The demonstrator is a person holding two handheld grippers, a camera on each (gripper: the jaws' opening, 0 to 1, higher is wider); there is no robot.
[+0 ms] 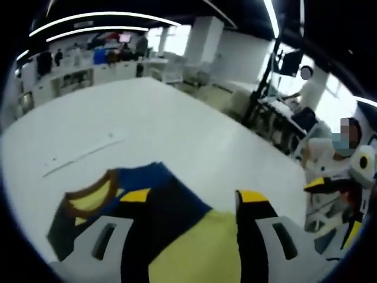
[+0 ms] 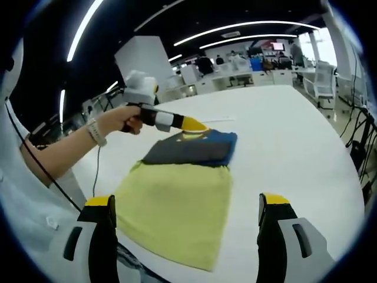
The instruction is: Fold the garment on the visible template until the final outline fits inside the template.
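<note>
A garment lies flat on the white table [image 2: 283,135]. Its yellow body [image 2: 177,206] is toward me and a navy top part [image 2: 191,148] is folded over at the far end. In the left gripper view the navy part [image 1: 159,206] and the brown-edged yellow collar [image 1: 94,197] lie under and beside my left gripper [image 1: 194,197]. Its jaws stand wide open over the cloth with nothing pinched. A hand holds that left gripper [image 2: 191,124] just above the collar end. My right gripper [image 2: 186,199] is open at the yellow hem. It also appears beside the table as the right gripper [image 1: 331,190].
A thin pale line [image 1: 82,156] runs across the table beyond the collar, and a white strip [image 2: 218,120] lies past the garment. A person [image 1: 344,147] stands at the table's side. Desks, shelves and chairs [image 2: 321,73] are far behind.
</note>
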